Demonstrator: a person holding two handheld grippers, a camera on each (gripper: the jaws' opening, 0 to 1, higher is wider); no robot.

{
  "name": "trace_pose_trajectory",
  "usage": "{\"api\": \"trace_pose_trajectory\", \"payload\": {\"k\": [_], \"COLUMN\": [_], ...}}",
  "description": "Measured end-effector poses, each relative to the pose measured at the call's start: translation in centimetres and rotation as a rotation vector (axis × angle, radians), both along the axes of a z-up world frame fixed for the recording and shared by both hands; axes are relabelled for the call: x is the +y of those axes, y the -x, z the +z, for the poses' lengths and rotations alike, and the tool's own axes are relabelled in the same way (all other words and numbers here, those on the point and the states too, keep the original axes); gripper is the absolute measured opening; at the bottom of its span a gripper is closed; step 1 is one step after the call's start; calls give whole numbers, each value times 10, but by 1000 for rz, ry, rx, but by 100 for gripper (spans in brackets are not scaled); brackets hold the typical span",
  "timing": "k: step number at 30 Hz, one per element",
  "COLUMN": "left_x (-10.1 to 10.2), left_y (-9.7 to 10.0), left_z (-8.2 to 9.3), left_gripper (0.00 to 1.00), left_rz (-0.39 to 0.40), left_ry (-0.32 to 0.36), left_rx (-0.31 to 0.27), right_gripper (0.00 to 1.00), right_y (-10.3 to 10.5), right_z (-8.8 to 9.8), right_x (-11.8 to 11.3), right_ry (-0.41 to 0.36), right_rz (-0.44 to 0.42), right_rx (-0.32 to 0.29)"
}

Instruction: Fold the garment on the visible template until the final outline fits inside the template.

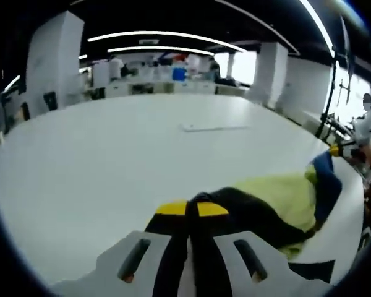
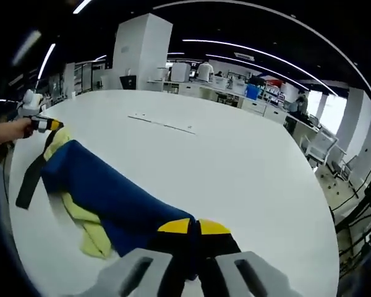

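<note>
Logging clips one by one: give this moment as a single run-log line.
left tongs: shut on garment | right tongs: shut on garment | blue, yellow and black fabric garment: bunched, stretched between tongs | white table: template outline not discernible

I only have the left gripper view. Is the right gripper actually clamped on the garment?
Observer: Yes. In the right gripper view the right gripper has its jaws shut on blue cloth of the garment.
Operator: What colour is the side facing that camera?
Observer: Mostly blue, with yellow fabric poking out beneath its lower edge.
Operator: Anything trailing at my end?
Observer: A black strap runs down from beside the left gripper, over the white table.
</note>
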State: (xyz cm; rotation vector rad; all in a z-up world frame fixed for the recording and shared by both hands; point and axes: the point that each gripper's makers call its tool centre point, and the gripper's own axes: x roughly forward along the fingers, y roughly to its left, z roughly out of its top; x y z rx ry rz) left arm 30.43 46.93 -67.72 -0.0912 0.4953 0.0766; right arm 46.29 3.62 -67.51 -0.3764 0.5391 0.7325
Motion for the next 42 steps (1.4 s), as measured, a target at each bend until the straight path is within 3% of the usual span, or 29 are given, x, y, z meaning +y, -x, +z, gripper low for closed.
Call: {"api": "trace_pose_trajectory", "payload": {"k": [5,13,18,24,30,42], "left_x": [-2,-24,-40,-51,-53,-48], "left_y": [6,21,25,26,26,27], "left_z": [14,26,27,12,-4,-18], "left_gripper": [17,30,34,32,30,23], "left_rz": [-33,-115,-139,-167,-159,-141], "left_ry": [-64,-97,-104,-164,-184,-211], "left_rx": [-28,-35,-34,35,83,124], "right_gripper": [26,42,44,45,44,38], "right_y": [6,31,49,71,98,108], "right_z": [12,32,40,45,33,22], "right_x": [12,43,62,86,112,140], "right_ry": [-50,-106,-120,-145,-101,-114], "right_rz": [24,138,219,314,453,520], "right_rx": [-22,-36,-39,-35,-30,-22]}}
